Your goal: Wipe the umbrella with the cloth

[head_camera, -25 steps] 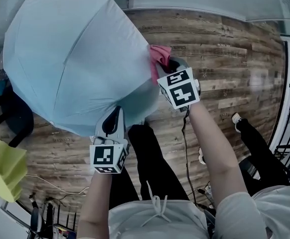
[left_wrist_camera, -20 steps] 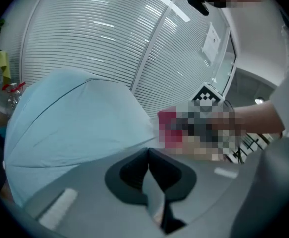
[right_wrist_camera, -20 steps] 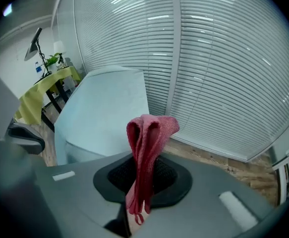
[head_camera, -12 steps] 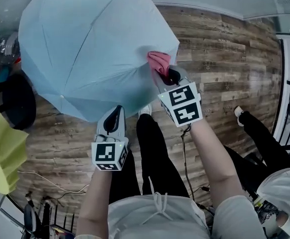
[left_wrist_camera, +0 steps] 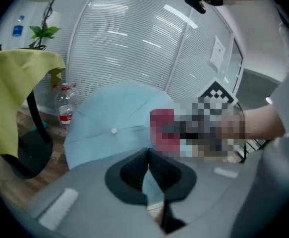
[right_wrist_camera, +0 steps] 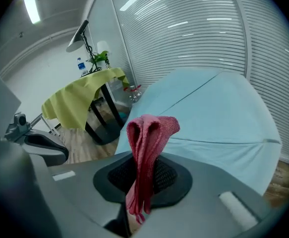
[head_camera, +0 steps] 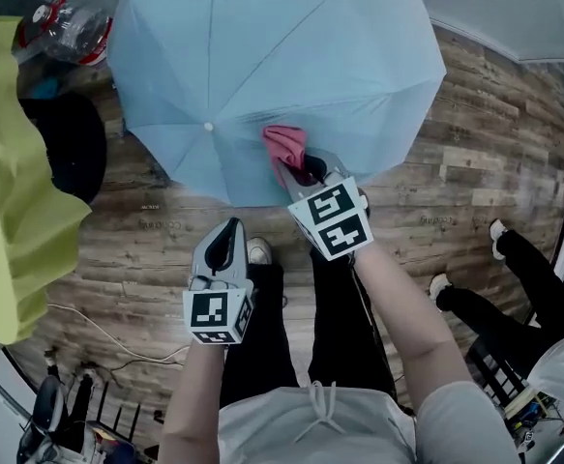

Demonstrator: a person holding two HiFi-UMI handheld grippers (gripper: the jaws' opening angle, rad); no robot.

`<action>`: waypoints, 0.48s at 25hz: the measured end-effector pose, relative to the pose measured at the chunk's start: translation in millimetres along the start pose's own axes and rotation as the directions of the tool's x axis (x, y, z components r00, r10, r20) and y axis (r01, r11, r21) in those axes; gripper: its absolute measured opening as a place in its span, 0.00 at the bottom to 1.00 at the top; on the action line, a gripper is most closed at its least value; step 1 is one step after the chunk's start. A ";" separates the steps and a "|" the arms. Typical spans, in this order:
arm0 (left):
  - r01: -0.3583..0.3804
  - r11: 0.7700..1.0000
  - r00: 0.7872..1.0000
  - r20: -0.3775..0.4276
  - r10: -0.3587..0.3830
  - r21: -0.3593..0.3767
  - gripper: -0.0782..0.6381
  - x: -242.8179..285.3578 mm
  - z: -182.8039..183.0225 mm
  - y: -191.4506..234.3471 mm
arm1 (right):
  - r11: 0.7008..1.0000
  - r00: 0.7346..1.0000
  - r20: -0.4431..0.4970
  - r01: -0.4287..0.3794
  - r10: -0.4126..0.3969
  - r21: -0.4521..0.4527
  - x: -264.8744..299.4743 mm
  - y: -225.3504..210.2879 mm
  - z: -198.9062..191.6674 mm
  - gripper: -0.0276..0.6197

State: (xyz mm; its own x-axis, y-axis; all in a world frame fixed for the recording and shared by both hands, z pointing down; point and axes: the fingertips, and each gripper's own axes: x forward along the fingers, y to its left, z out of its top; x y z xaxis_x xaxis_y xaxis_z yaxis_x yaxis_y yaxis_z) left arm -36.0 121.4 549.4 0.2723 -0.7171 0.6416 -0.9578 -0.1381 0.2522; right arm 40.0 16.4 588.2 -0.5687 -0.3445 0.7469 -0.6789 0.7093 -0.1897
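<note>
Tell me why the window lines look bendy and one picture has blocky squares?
Left gripper view: the wide lens bows the white slatted blinds, corners go black, and the squares were added afterwards beside the pink woven cloth. Right gripper view: lamp glare streaks the bowed blinds. Head view: the pale-blue fabric umbrella looks evenly lit.

No legible text; bottle (left_wrist_camera: 65, 110) label too small; blue wall sign (left_wrist_camera: 18, 31) unreadable

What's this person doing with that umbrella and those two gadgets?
A person is wiping an open light-blue umbrella that sits on the wood floor. The right gripper is clamped on a pink cloth, held at the canopy's near edge. The left gripper is shut and empty, hanging just short of the umbrella.
</note>
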 end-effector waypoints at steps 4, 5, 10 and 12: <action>-0.018 0.999 1.000 -0.004 0.018 -0.028 0.12 -14.5 -35.0 52.1 | 1.000 1.000 0.022 -0.014 0.014 0.005 54.2 44.2 3.7 0.13; -0.019 0.999 1.000 -0.003 0.019 -0.036 0.12 -15.0 -43.2 61.8 | 1.000 1.000 0.028 -0.013 0.012 0.004 66.0 50.3 4.2 0.13; -0.026 0.996 1.000 -0.003 0.025 -0.085 0.12 -11.1 -74.4 99.2 | 1.000 0.999 0.039 0.004 -0.005 0.027 115.9 62.2 4.9 0.13; -0.026 0.995 1.000 0.002 0.027 -0.101 0.12 -9.9 -79.5 107.0 | 0.999 0.999 0.040 0.013 -0.014 0.029 127.0 62.9 6.9 0.13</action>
State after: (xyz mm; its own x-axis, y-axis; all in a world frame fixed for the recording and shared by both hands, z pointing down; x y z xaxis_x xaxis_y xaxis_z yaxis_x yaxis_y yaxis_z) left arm -133.8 167.9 627.6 0.2465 -0.7217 0.6469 -0.9504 -0.0492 0.3073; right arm -78.1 13.0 666.7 -0.5770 -0.3792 0.7234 -0.6997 0.6864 -0.1983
